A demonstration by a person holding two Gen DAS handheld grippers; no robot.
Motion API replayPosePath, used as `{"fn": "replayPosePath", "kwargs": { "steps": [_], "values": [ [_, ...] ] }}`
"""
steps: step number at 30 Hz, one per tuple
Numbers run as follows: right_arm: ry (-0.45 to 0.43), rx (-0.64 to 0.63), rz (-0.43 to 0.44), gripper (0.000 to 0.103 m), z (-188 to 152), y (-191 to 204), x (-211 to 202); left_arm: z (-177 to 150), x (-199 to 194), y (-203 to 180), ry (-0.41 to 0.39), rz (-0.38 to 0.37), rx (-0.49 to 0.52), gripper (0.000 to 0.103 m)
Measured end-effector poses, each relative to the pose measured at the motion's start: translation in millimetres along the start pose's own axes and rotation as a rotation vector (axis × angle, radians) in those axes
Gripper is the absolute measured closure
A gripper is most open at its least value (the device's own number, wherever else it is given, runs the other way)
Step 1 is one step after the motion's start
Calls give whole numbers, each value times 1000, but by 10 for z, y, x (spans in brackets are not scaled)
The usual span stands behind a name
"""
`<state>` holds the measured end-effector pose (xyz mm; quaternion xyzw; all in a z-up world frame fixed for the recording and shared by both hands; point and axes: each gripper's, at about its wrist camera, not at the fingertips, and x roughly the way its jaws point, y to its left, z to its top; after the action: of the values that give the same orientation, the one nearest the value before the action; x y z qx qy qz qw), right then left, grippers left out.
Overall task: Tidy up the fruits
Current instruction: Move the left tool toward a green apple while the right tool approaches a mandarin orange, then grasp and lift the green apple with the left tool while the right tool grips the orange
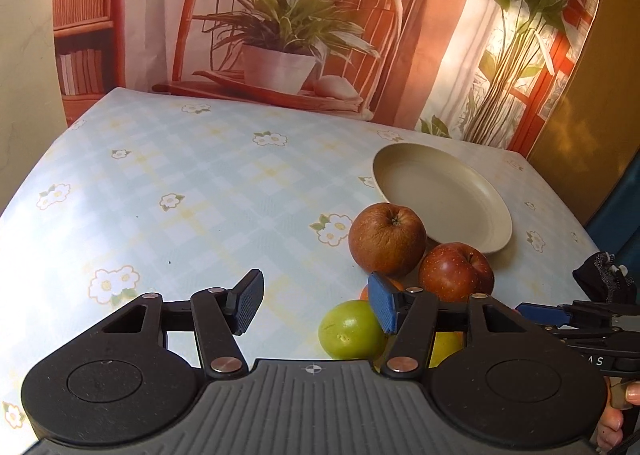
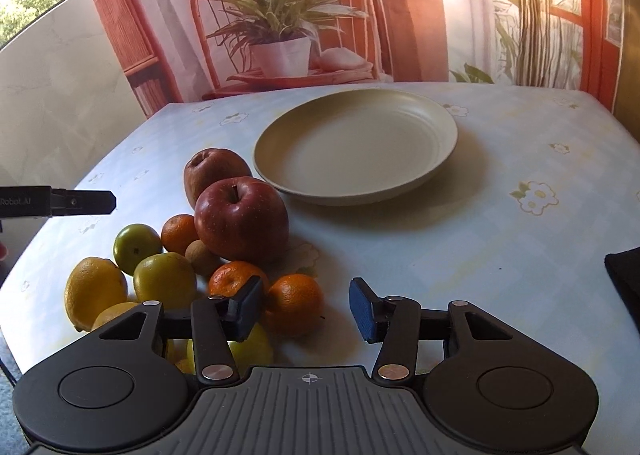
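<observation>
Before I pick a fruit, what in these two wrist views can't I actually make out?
- Left wrist view: the left gripper hides most of a yellow fruit and an orange fruit.
- Right wrist view: the right gripper covers the nearest yellow fruit; its kind is unclear.
- Right wrist view: the dark object is cut off by the right edge.
- Whether the green fruit is touched: not visible.

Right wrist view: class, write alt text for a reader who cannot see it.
Open tongs hang over a heap of fruit, an orange between the pads, untouched. Two red apples, lemons and green fruit lie beside an empty cream plate on a floral tablecloth.
</observation>
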<state>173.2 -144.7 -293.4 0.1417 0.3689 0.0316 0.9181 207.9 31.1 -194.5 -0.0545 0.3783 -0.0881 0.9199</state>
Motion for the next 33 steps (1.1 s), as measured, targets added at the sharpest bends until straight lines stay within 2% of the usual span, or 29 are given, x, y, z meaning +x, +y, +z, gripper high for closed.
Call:
{"fn": "replayPosePath", "kwargs": {
  "steps": [2,5,9,12,20,27,33],
  "values": [
    [18,51,31,73,21,-59,15,-12,28,-37,2,34,32,43],
    [16,56,30,73,24,-86,-1,-21,29,-121,-1,103,103,43],
    [-53,4,-73,74,8,-71,-29,-2,87,-147,47,115,124,43],
    [-112,-61,-134,74,6,-58,-5,18,113,-160,47,147,132,43],
    [-198,-186,-124,73,-113,-80,93,27,105,-174,73,44,96,44],
    [-211,-152,-103,73,-135,-126,81,54,150,-199,129,-76,59,44],
    [-200,-162,-103,73,-156,-99,109,2,295,-179,184,-68,17,45]
  ]
}}
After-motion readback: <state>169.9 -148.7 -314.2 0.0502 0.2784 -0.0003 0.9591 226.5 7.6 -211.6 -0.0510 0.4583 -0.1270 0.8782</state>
